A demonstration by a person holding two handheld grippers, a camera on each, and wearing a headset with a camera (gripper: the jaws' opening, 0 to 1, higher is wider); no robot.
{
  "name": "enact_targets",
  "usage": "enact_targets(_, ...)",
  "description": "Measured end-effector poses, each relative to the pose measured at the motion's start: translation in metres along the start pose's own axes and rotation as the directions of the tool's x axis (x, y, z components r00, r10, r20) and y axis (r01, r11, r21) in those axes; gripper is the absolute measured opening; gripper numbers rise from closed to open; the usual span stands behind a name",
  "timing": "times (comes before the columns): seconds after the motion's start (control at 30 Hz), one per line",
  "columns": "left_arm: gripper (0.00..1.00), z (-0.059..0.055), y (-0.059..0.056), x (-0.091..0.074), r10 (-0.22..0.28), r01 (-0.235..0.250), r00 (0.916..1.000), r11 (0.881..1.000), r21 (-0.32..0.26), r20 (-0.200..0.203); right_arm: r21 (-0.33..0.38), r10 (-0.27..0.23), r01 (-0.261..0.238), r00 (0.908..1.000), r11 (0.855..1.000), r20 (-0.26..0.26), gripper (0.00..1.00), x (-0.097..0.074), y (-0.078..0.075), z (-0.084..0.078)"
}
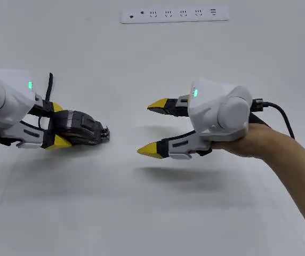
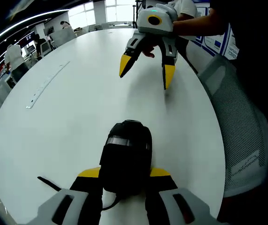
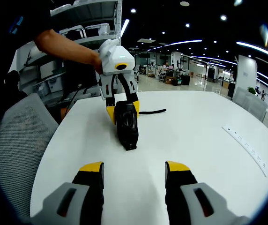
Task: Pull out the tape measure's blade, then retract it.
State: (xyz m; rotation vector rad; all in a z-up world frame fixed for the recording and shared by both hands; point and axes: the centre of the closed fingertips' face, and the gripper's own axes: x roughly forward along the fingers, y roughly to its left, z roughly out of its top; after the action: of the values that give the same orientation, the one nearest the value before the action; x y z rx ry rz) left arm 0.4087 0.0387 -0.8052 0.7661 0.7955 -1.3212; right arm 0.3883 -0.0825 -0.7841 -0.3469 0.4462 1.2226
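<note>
Where the tape measure is: the tape measure [image 1: 80, 128] lies at the left of the head view, low on the white table [image 1: 142, 213], with its blade end [image 1: 105, 132] pointing toward frame centre.
Why it is held so: the left gripper [image 1: 58, 125] pinches the case from behind, jaws pressed against both flanks. That looks meant to anchor the body so the blade can be drawn away from it.
Blade: I see none drawn out; only a small dark hook shows at the case mouth, so the pull seems not yet begun.
Case material: black and blocky with rounded shoulders. It looks like rubbery moulded plastic, with a paler glossy patch on top in the left gripper view [image 2: 126, 157].
Right gripper: the right gripper [image 1: 145, 129] sits right of centre, jaws spread wide and holding nothing, well apart from the case. Its tips face the hook, probably lined up to close on it.
Jaw shape: tapered wedges with yellow tips on black fingers, carried on smooth white housings.
Table: matte, rounded at its edge and bare between the two grippers, which leaves an open run for the blade.
Background: a white power strip [image 1: 175, 14] lies flat at the top of the head view. A grey mesh chair [image 3: 17, 136] stands at the left of the right gripper view.
</note>
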Motion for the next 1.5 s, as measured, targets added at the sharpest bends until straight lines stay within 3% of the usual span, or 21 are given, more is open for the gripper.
enact_targets(0.43,0.30,0.000,-0.001,-0.001,-0.003,0.003,0.9997,1.000,0.010,-0.024,-0.011,0.047,-0.047,0.9989,0.999,0.000,0.45,0.028,0.003,0.003)
enact_targets(0.93,0.30,0.001,0.000,-0.001,0.004,-0.004,0.9999,1.000,0.006,-0.011,-0.029,0.072,-0.072,0.9974,0.997,-0.004,0.34,0.048,0.003,0.004)
enact_targets(0.97,0.30,0.002,0.001,0.000,0.008,-0.008,1.0000,1.000,0.001,-0.005,-0.043,0.082,-0.082,0.9966,0.996,-0.009,0.33,0.058,0.002,0.005)
enact_targets(1.33,0.30,0.001,0.002,0.000,0.008,-0.008,1.0000,1.000,-0.001,-0.002,-0.066,0.102,-0.104,0.9944,0.992,-0.029,0.25,0.072,0.004,0.003)
enact_targets(1.5,0.30,-0.001,0.003,0.000,0.007,-0.007,1.0000,1.000,-0.005,0.001,-0.068,0.132,-0.134,0.9905,0.989,-0.039,0.21,0.087,0.007,0.006)
